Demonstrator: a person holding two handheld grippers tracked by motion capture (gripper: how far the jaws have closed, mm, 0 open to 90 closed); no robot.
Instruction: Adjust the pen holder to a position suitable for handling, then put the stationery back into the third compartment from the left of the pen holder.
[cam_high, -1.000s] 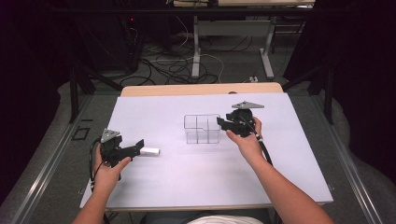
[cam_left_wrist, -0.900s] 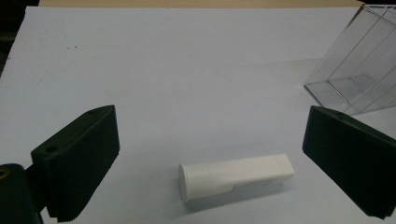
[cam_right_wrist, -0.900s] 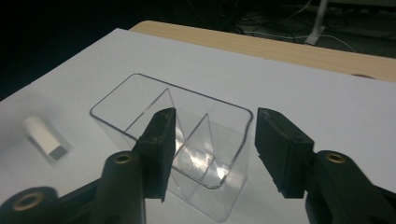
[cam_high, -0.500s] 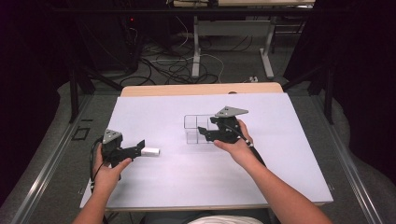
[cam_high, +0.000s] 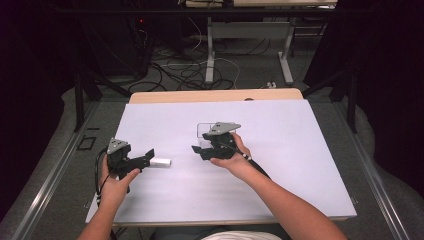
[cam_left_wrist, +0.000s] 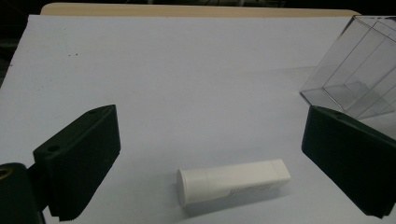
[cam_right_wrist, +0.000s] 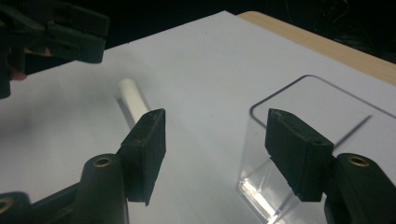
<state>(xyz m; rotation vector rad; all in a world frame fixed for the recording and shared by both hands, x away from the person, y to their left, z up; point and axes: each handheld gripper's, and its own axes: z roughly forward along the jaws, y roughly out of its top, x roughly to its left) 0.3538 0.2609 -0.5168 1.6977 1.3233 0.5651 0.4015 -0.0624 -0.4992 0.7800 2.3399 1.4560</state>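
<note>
Two grippers sit over the white table (cam_high: 300, 165): the left gripper (cam_high: 148, 156), jaws wide apart, just short of a white tube (cam_left_wrist: 233, 181) lying flat, and the right gripper (cam_high: 199, 150), also spread, beside a clear box (cam_right_wrist: 299, 116).

Tube (cam_high: 161, 162) lies on sheet (cam_high: 300, 150), left-centre, w/ left gripper (cam_high: 148, 157) just left of it, jaws either side of tube's near end. Clear box (cam_high: 206, 130) sits on sheet near centre, behind and right of tube, apart from it. Right gripper (cam_high: 200, 149) just in front of box, betw. box and tube. Sheet covers table (cam_high: 215, 95); table edge exposed along far side.
</note>
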